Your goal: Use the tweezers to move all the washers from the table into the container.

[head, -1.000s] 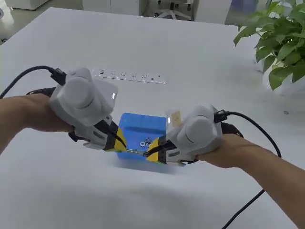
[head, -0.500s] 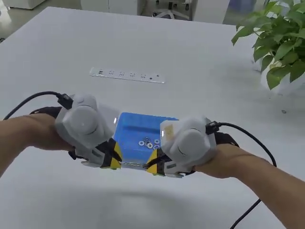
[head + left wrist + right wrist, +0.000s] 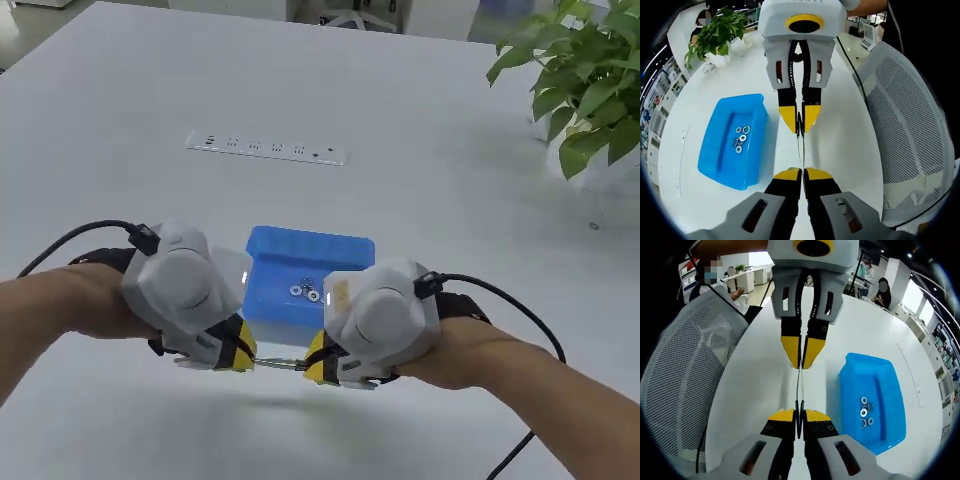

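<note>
Head view: my left tool [image 3: 238, 350] and right tool [image 3: 315, 362] face each other, both pinching the tweezers [image 3: 275, 362] over the table [image 3: 420, 170]; the washers [image 3: 305, 292] lie inside the blue container [image 3: 300, 245].

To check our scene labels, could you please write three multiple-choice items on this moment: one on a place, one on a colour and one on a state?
1. Where do the washers lie?
A) inside the container
B) in a glass jar
C) on a red tray

2. What colour is the container?
A) red
B) blue
C) green

3. How are the tweezers held?
A) loose inside the container
B) the left gripper and the right gripper each shut on one end
C) hanging from a hook

Answers:
1 A: the head view shows them on the container's floor.
2 B: its walls are blue in all three views.
3 B: both gripper views show jaws closed on the tweezers' ends.
</note>
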Available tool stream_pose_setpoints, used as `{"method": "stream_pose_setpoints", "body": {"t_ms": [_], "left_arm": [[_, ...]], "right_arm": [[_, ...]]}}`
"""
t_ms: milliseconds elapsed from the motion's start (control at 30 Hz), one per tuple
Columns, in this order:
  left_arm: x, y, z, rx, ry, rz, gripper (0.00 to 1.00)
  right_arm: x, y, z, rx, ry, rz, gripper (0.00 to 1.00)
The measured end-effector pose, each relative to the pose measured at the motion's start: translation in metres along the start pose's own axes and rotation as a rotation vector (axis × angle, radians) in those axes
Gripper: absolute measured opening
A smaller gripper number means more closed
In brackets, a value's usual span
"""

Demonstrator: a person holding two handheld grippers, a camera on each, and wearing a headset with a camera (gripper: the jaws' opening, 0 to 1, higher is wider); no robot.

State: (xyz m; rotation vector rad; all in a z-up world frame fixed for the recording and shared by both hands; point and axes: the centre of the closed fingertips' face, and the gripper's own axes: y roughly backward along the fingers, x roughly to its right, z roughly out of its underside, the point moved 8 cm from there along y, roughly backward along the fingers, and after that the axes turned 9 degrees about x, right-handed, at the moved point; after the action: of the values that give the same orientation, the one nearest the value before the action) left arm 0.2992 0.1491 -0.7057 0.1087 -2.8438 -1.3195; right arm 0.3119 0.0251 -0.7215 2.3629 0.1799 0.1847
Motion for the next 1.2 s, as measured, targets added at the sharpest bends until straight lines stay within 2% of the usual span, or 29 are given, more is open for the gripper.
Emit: {"method": "stream_pose_setpoints", "body": {"t_ms": [233,333,633,900,1200], "left_arm": [[-0.001,-0.01,0.013,-0.022,0.018,0.007,0.06],[-0.001,-0.015,0.016,-0.036,0.017,0.02,0.06],[0.004,-0.023,0.017,-0.023,0.034,0.045,0.06],[0.011,-0.03,0.019,-0.034,0.032,0.061,0.07],[0.015,-0.034,0.022,-0.044,0.029,0.059,0.07]], "right_arm": [[-0.004,-0.009,0.006,0.026,-0.015,0.026,0.06],[-0.006,-0.012,0.006,0.025,-0.029,0.021,0.06],[-0.012,-0.014,0.014,-0.009,-0.045,-0.006,0.07],[-0.019,-0.017,0.017,-0.015,-0.047,-0.017,0.09],[-0.026,-0.021,0.019,-0.028,-0.015,-0.027,0.11]]}}
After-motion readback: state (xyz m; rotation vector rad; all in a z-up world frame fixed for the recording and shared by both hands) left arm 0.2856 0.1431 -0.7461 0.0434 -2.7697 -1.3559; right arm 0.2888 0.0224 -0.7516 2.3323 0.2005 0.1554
